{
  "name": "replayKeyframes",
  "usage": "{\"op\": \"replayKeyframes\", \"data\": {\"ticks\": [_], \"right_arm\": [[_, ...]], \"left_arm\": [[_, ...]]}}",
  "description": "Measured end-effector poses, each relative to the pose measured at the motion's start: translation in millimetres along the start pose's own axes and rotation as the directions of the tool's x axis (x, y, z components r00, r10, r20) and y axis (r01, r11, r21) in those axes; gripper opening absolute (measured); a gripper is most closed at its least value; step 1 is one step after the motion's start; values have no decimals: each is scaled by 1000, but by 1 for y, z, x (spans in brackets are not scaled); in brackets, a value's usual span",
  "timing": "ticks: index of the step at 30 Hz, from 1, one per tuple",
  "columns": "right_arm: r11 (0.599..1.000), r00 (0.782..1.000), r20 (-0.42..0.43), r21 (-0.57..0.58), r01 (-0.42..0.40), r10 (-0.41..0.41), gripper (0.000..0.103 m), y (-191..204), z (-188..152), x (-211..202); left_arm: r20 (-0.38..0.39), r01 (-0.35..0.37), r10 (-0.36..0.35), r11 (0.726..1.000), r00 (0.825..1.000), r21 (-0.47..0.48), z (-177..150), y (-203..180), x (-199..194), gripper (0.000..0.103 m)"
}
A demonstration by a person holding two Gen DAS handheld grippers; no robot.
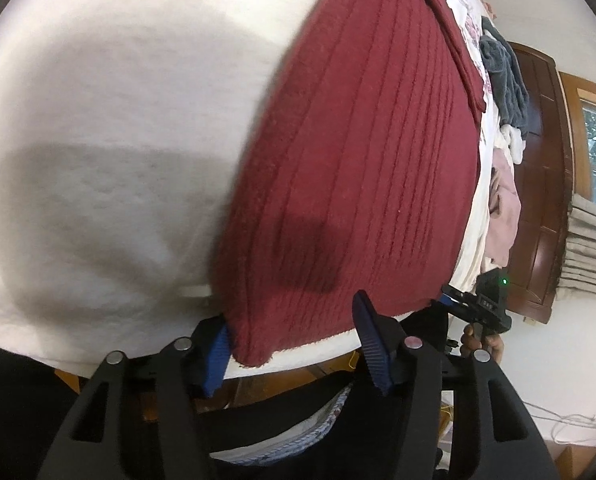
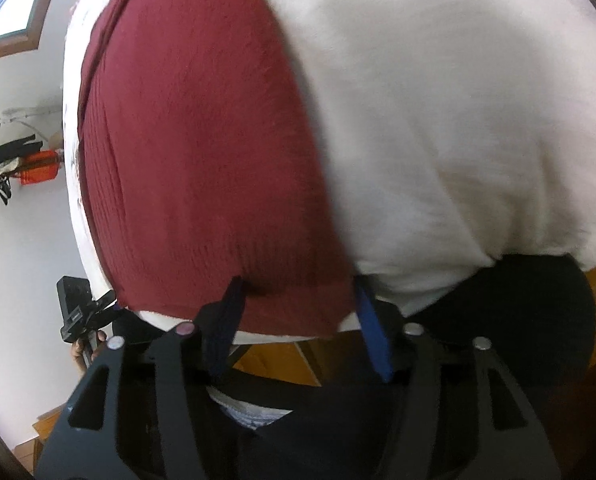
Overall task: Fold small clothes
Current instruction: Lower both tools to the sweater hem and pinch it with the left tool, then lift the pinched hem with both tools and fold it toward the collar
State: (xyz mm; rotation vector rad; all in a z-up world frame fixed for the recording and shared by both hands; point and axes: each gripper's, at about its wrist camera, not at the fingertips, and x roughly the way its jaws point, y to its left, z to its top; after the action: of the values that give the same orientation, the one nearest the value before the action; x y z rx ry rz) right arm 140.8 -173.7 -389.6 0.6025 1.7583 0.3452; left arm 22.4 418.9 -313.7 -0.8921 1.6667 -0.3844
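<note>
We see a dark red ribbed knit garment (image 1: 350, 168) lying flat on a white cloth-covered table (image 1: 110, 168), its near hem along the table's front edge. Our left gripper (image 1: 294, 340) has its blue-padded fingers spread wide at the garment's near left corner, and our right gripper (image 2: 298, 320) is likewise spread at the near right corner, holding nothing. A pile of other clothes (image 1: 504, 136) sits at the table's far right.
</note>
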Motion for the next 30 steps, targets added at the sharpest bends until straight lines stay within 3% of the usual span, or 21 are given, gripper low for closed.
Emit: {"op": "replayKeyframes", "data": {"ticks": [3, 5, 8, 15, 24, 30], "right_arm": [[1000, 999, -36, -9, 9, -9, 60, 3, 2, 3], [1000, 999, -51, -3, -11, 10, 51, 2, 0, 4], [998, 997, -54, 20, -58, 59, 36, -8, -8, 3], [990, 991, 17, 41, -135, 134, 7, -19, -24, -3], [967, 957, 151, 28, -254, 247, 4, -24, -41, -34], [931, 906, 225, -11, -365, 358, 3, -19, -49, -72]], "left_arm": [[7, 12, -12, 1000, 1000, -19, -1, 2, -1, 56], [7, 8, -8, 1000, 1000, -18, -1, 2, -1, 55], [-5, 2, -2, 1000, 1000, -13, -1, 1, 1, 26], [9, 36, -35, 997, 999, -62, -6, 12, -2, 8], [75, 111, -104, 990, 992, -88, -20, 2, -24, 6], [143, 210, -201, 976, 969, -55, -28, -21, -51, 6]]}}
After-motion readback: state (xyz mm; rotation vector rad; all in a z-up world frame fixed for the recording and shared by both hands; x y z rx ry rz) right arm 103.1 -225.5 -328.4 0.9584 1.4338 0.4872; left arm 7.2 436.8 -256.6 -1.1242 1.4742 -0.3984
